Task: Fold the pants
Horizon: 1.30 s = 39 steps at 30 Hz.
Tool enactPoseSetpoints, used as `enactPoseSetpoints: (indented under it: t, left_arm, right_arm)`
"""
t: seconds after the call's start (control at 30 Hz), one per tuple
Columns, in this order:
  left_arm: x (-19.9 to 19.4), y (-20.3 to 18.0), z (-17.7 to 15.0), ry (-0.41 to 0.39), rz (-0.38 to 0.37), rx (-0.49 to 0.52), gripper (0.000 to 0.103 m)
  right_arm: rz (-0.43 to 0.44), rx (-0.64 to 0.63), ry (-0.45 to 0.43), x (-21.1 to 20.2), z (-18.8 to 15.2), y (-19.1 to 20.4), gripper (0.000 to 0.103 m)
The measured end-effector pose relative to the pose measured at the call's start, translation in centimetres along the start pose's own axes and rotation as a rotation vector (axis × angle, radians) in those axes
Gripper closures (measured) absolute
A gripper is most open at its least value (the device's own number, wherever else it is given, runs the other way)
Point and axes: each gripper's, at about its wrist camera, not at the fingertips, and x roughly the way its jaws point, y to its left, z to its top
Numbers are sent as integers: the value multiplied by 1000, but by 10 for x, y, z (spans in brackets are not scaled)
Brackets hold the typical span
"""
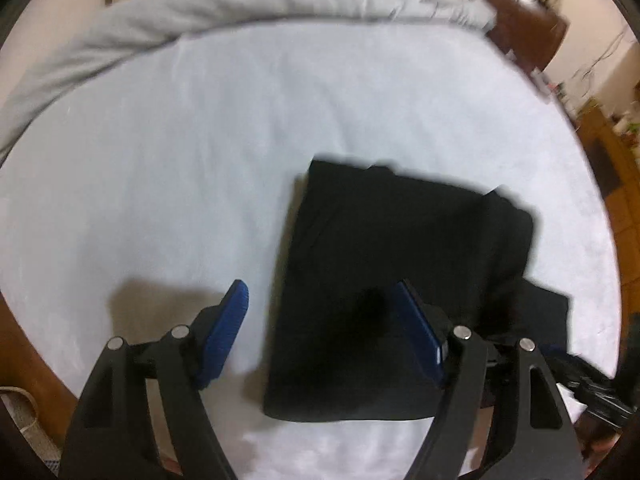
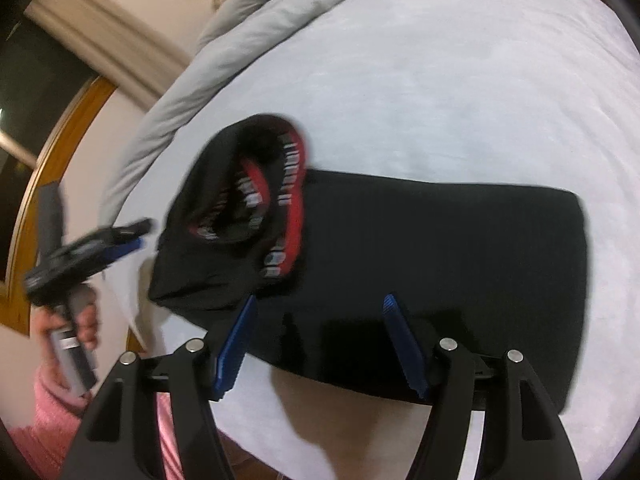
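- Black knit pants (image 2: 420, 264) lie on the bed sheet (image 2: 440, 92), folded into a compact rectangle, so the fold looks almost done.
- The waistband (image 2: 288, 196), with its red band and white lettering, is flopped open on top of the near-left end and not tucked, likely the last bit to tidy.
- Left tool (image 1: 320, 312) hovers over the pants' near edge, spread wide with nothing between its blue pads (image 1: 228, 328); one finger is over the sheet, the other over the cloth.
- Right tool (image 2: 320, 332) is also released and empty, poised above the long edge of the pants, probably ready to press or pinch there.
- In the right wrist view the left tool shows off to the side in the person's hand (image 2: 76, 320), below a pink sleeve (image 2: 36, 432).
- Sheet is pale, soft and faintly fuzzy; a grey quilted comforter (image 1: 200, 4) is bunched along the far side, out of the way.
- Fabric looks limp and matte, with blurry edges from motion.
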Motion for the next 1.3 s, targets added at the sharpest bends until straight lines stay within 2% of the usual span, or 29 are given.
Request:
enactPoseSetpoints:
  t: [0.07,0.23,0.33,0.47,0.57,0.63,0.67,0.7,0.77,0.8,0.9,1.0,1.07,1.1,1.2,1.23,1.3]
  left_arm:
    - [17,1,-4,42,3,17,28]
    - [26,13,-7,46,-64,-43,24]
    - [26,18,-8,55,-94,-42,23]
    - [27,18,-9,57,-107,-32,22]
    - [31,18,-5,59,-100,-28,21]
    - [32,14,-4,56,-75,-13,18]
    - [31,14,-4,55,-70,-8,18]
    - [32,12,-3,55,-67,-5,18]
    - [33,10,-1,58,-65,-6,18]
    - [33,9,-1,58,-65,-8,18]
    - [34,7,1,58,-63,-6,18]
    - [30,7,1,48,-71,-2,17]
    - [26,9,-4,32,-86,2,13]
    - [25,6,-6,26,-90,8,12]
    - [31,-8,-10,40,-55,70,12]
    - [37,-14,-13,46,-21,93,12]
    - [42,-18,-15,45,-2,112,12]
  right_arm:
    - [3,-46,3,3,3,19,36]
    - [44,-186,-6,8,18,67,36]
    - [66,-260,-2,20,26,86,36]
    - [89,-283,40,45,34,92,36]
    - [52,-286,70,60,36,88,36]
    - [42,-273,85,66,37,83,43]
    - [24,-274,96,71,37,80,53]
    - [8,-280,99,75,37,78,58]
    - [5,-287,106,77,38,75,83]
    - [39,-273,127,78,39,72,98]
    - [65,-268,117,70,38,70,99]
    - [158,-190,75,39,39,58,99]
    - [228,-131,43,17,38,46,99]
    - [223,-110,45,11,36,41,99]
    - [110,-58,126,30,25,21,99]
    - [106,-25,159,43,22,13,98]
    - [145,-9,147,48,22,9,96]
